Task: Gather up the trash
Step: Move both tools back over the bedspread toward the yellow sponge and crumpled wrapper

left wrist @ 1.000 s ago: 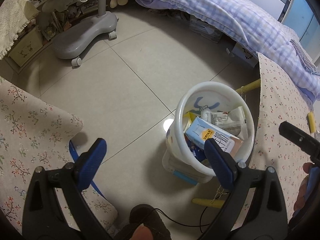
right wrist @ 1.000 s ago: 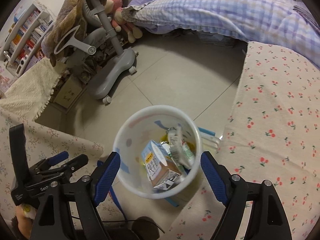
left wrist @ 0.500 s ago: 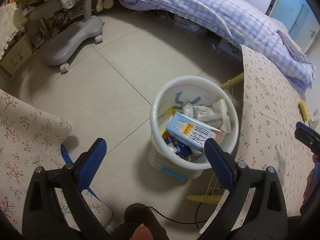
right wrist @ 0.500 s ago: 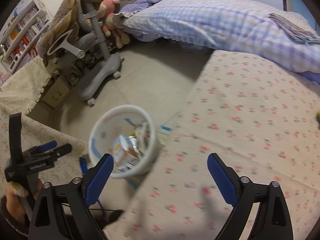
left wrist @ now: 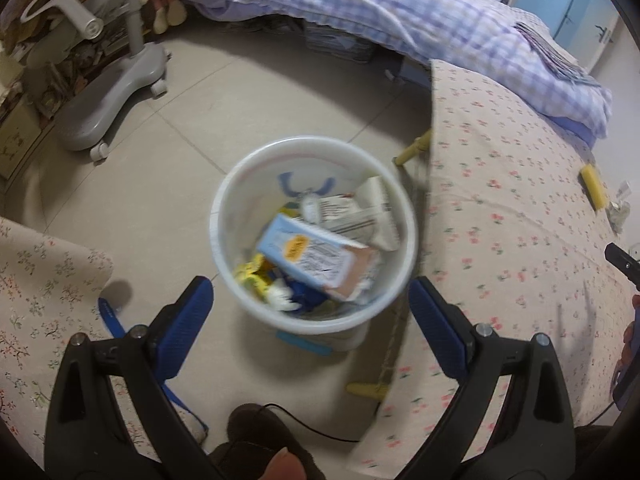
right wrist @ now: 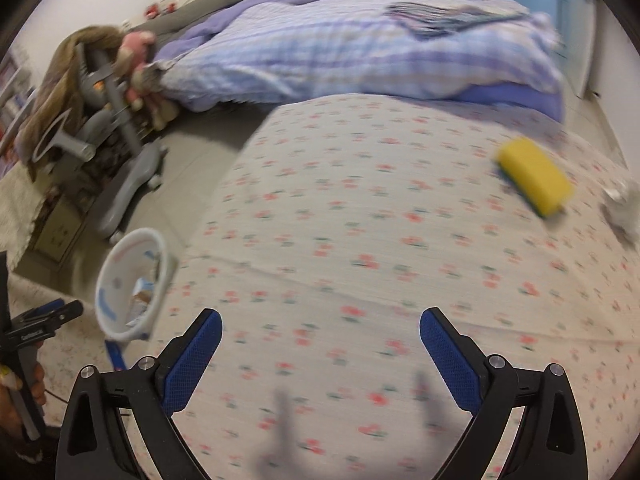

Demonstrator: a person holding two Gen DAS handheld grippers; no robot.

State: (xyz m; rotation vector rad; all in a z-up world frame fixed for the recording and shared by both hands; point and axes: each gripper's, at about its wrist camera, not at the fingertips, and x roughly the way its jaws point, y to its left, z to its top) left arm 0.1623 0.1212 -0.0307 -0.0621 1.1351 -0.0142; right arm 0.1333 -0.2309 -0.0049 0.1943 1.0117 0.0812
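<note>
A white bin [left wrist: 224,248] stands on the tiled floor beside a table with a flowered cloth [left wrist: 512,208]. Inside it lie a light-blue carton [left wrist: 308,256], white packets and yellow scraps. My left gripper [left wrist: 310,302] hangs open above the bin's near rim, nothing between its fingers. My right gripper [right wrist: 320,338] is open over the flowered cloth [right wrist: 360,208], empty. Far right on the cloth lie a yellow sponge [right wrist: 534,186] and a crumpled clear wrapper [right wrist: 622,210]. The bin [right wrist: 120,280] shows at the left edge of the right wrist view.
A grey rolling chair base [left wrist: 112,100] stands at the back left. A bed with a checked lilac quilt [left wrist: 380,12] runs along the back. A second flowered cloth [left wrist: 36,292] covers a surface at the left. A person's hand [right wrist: 24,384] holds the left tool.
My right gripper swung from above the bin to the right over the table, and its jaws spread wider. My left gripper shifted so the bin sits nearer the middle of its view.
</note>
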